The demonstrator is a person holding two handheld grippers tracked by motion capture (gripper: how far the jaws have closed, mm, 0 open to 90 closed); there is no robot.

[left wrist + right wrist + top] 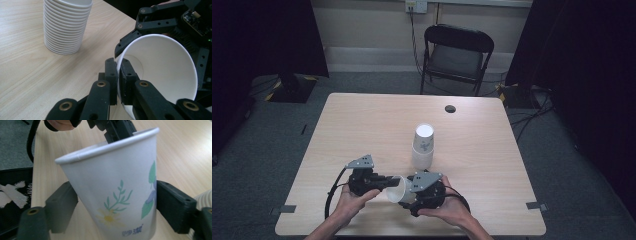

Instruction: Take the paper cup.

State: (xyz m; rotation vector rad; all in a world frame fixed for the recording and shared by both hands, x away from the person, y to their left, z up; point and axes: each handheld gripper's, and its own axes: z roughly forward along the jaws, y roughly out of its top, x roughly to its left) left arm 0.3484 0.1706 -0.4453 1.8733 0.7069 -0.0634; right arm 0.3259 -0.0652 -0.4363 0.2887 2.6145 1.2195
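A white paper cup (pixel 396 195) with a flower print lies tilted on its side just above the table's front part, held between both grippers. My left gripper (pixel 392 181) is shut on the cup's rim (pixel 119 60), one jaw inside the mouth and one outside. My right gripper (pixel 408 196) straddles the cup's body (pixel 112 177), with a pad against each side. The left gripper's jaws (pixel 120 128) reach the rim from above in the right gripper view. A person's hands hold both grippers.
A stack of upturned paper cups (pixel 423 147) stands mid-table just beyond the grippers, also close by as the ribbed stack (pixel 66 25). A cable hole (pixel 450 108) sits near the table's far edge. A folding chair (pixel 457 52) stands behind the table (pixel 362 125).
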